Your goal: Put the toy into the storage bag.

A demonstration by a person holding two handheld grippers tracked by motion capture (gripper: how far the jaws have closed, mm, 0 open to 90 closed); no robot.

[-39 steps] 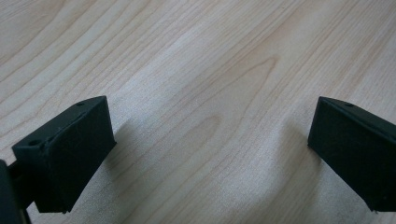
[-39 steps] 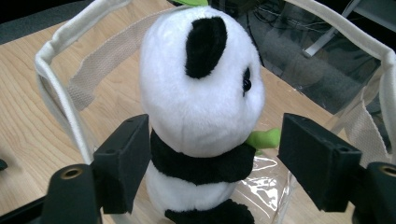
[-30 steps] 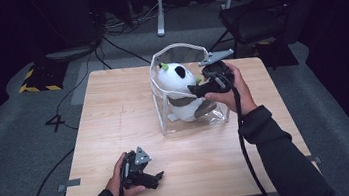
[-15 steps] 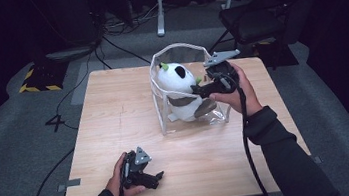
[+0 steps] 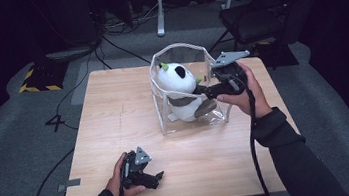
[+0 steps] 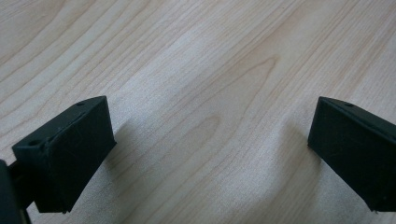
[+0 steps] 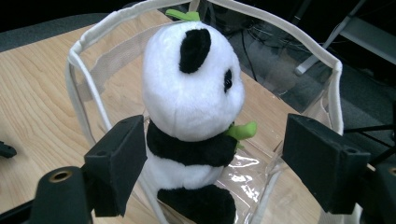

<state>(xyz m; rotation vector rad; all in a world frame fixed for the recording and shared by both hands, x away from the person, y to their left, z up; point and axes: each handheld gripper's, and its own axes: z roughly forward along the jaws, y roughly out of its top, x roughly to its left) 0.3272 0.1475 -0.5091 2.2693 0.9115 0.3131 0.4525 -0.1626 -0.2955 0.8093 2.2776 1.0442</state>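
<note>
While your right gripper (image 7: 212, 158) reaches toward the clear bag (image 5: 164, 109), its fingers (image 7: 116, 163) are spread wide and released, gripping nothing. Between them sits the panda plush (image 7: 194, 98), upright inside the bag, with its black midsection level with the fingers; whether the near finger touches it, you cannot tell. Your left gripper (image 6: 205, 154) rests low over the counter (image 6: 196, 70), fingers (image 6: 70, 149) wide apart, only bare wood between them.

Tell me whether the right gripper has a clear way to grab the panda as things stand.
Probably yes. The right gripper is open, its jaws either side of the panda inside the clear bag, with nothing between them.
</note>
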